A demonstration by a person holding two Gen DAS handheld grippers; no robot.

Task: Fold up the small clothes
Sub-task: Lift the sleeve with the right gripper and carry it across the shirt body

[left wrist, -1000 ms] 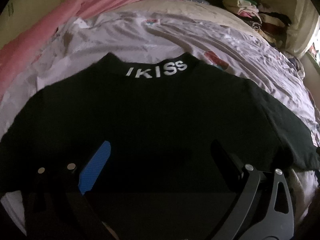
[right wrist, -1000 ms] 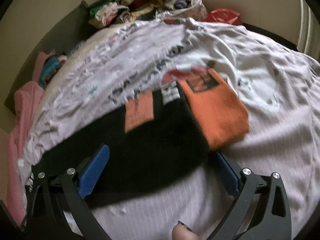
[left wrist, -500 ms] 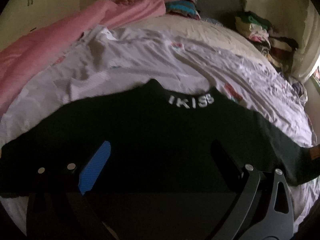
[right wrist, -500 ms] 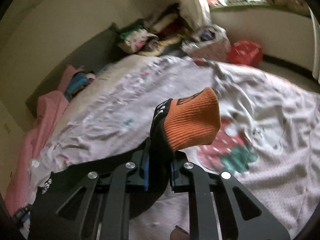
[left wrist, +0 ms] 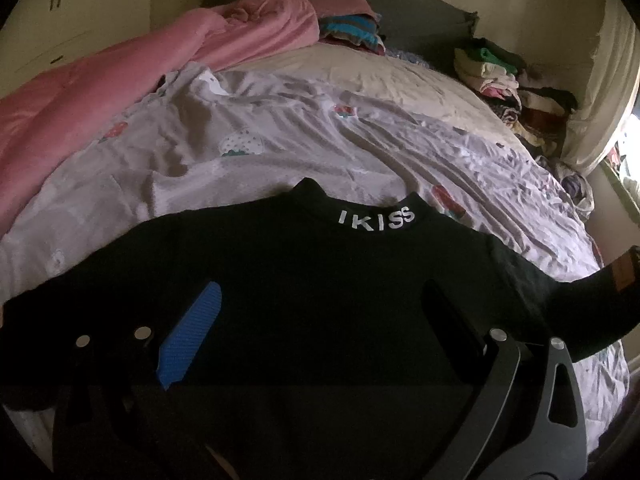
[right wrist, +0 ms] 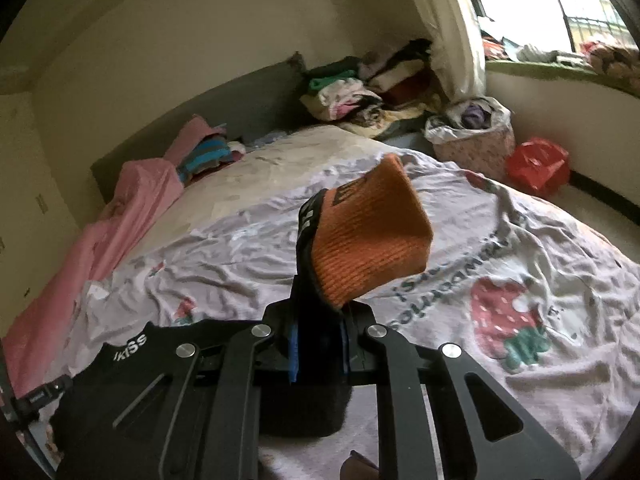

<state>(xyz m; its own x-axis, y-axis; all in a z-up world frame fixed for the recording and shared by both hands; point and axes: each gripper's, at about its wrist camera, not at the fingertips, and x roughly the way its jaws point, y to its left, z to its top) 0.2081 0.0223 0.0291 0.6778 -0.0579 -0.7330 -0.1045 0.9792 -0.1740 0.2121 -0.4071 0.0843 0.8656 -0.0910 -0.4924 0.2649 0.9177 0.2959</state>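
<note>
A: Where is the black sweater lying?
B: On the bedsheet; its hem is cut off at six o'clock.
A: Your claws?
B: My right gripper is pinching the orange-cuffed sleeve; my left gripper is gaping, empty.

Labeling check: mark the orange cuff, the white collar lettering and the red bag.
orange cuff [right wrist: 370,240], right wrist view, middle of the ribbed knit.
white collar lettering [left wrist: 376,219], left wrist view, on the letters at the neckband.
red bag [right wrist: 538,166], right wrist view, middle of its crumpled front.
</note>
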